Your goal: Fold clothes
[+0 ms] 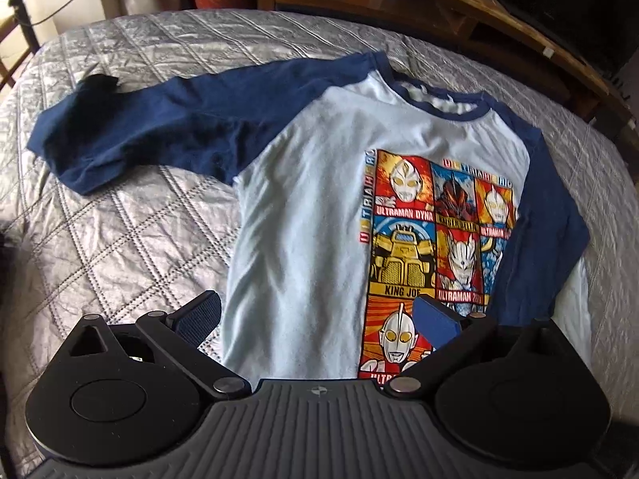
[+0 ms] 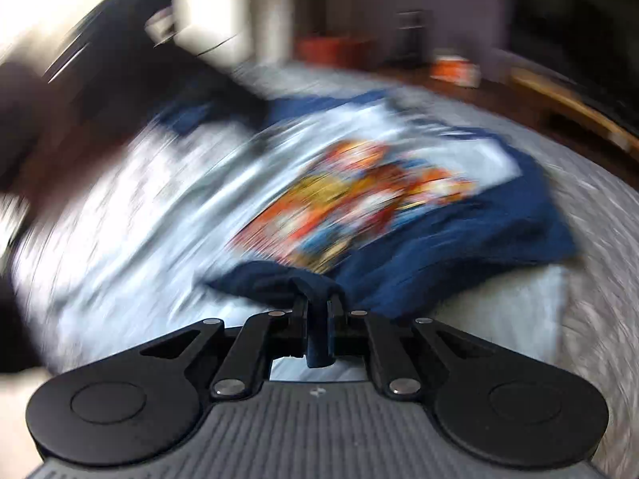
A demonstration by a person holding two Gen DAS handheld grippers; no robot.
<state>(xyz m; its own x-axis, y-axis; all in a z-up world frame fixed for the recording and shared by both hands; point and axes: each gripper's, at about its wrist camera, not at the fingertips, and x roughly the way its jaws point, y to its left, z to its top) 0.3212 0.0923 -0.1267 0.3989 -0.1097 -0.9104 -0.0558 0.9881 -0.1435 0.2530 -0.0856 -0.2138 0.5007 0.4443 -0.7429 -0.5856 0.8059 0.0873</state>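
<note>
Item one: the quilted grey bedspread (image 1: 120, 219) filled your left view. Item two: the shirt (image 1: 311, 207), pale blue body, navy sleeves, lay flat at the centre, collar toward twelve o'clock. Its one sleeve (image 1: 131, 127) stretched toward ten o'clock; the other sleeve (image 1: 547, 215) lay folded along the body at three o'clock. Item three: the printed panel (image 1: 431, 239) sat right of centre. Your left gripper (image 1: 317, 319) hovered at six o'clock, jaws wide apart, nothing between. Your right gripper (image 2: 318, 311) was pinched tight on navy sleeve cloth (image 2: 287, 279); that view was blurred.
</note>
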